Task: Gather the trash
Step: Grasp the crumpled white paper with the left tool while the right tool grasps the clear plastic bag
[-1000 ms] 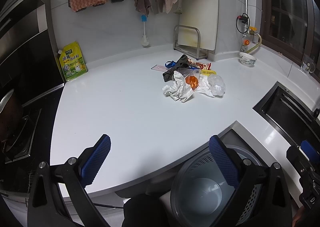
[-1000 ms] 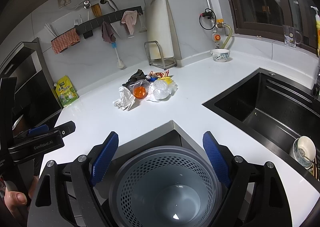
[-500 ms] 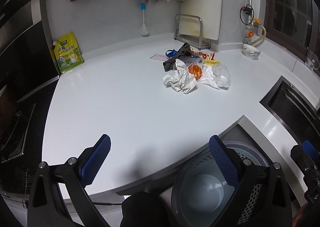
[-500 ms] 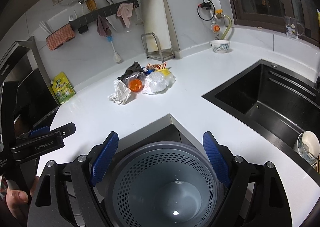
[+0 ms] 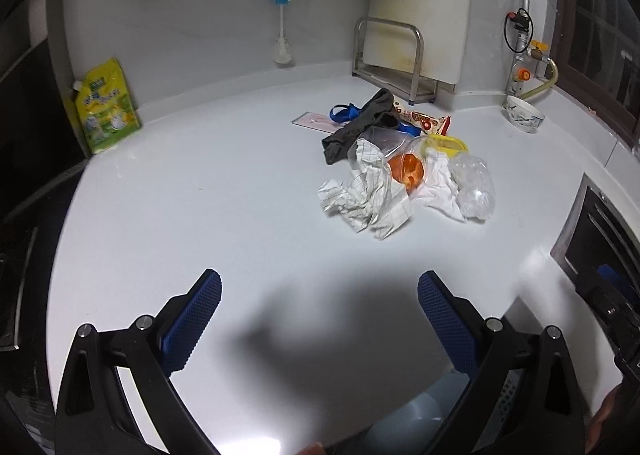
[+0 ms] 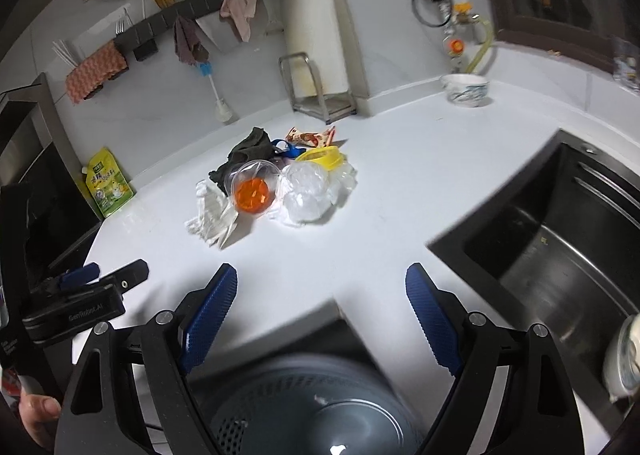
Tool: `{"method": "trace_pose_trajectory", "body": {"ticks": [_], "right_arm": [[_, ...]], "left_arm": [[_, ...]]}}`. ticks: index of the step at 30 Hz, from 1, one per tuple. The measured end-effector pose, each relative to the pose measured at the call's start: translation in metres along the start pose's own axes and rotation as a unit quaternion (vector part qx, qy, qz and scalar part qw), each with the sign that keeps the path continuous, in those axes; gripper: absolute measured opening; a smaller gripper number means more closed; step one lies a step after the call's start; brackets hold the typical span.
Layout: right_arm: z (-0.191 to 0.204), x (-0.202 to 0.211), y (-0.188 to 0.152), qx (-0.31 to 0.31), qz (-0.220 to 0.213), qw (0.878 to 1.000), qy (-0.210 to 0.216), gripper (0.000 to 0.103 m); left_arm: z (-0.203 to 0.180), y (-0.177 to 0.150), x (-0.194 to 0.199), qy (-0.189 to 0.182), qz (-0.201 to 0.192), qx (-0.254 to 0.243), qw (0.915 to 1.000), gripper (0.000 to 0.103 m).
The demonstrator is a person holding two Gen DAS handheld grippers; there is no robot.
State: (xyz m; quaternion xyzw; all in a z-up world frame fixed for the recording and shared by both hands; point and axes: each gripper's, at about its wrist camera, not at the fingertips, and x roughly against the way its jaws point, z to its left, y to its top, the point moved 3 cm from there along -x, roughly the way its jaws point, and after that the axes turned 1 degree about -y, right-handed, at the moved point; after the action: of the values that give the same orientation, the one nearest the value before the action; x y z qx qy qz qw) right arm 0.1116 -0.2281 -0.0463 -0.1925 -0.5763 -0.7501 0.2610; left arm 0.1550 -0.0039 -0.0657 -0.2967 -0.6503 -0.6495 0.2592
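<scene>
Trash (image 5: 400, 171) heaped mid counter (image 5: 200, 215), well apart from both grippers: crumpled paper (image 5: 360, 203), clear cup with orange residue (image 6: 253, 191), plastic wrap (image 6: 308, 191). Left gripper (image 5: 320, 319) and right gripper (image 6: 316, 303) spread wide, empty. Approach stage only. Next: reach forward, close on nearest paper, carry to bin (image 6: 320, 407) below.

One trash pile (image 5: 396, 171) – one bowl (image 5: 524, 119), one yellow pouch (image 5: 105, 111), one basket (image 6: 316, 407), three hanging cloths.
</scene>
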Motion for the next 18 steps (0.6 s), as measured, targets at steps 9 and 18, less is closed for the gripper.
{"method": "trace_pose_trajectory", "body": {"ticks": [9, 18], "right_arm": [[0.002, -0.083, 0.046, 0.004, 0.043, 0.999, 0.021, 0.082], [-0.003, -0.143, 0.069, 0.024, 0.106, 0.994, 0.024, 0.082]], "left_arm": [[0.002, 0.034, -0.046, -0.002, 0.005, 0.02, 0.9998, 0.097], [0.011, 0.035, -0.067, -0.005, 0.018, 0.059, 0.9981, 0.097]]}}
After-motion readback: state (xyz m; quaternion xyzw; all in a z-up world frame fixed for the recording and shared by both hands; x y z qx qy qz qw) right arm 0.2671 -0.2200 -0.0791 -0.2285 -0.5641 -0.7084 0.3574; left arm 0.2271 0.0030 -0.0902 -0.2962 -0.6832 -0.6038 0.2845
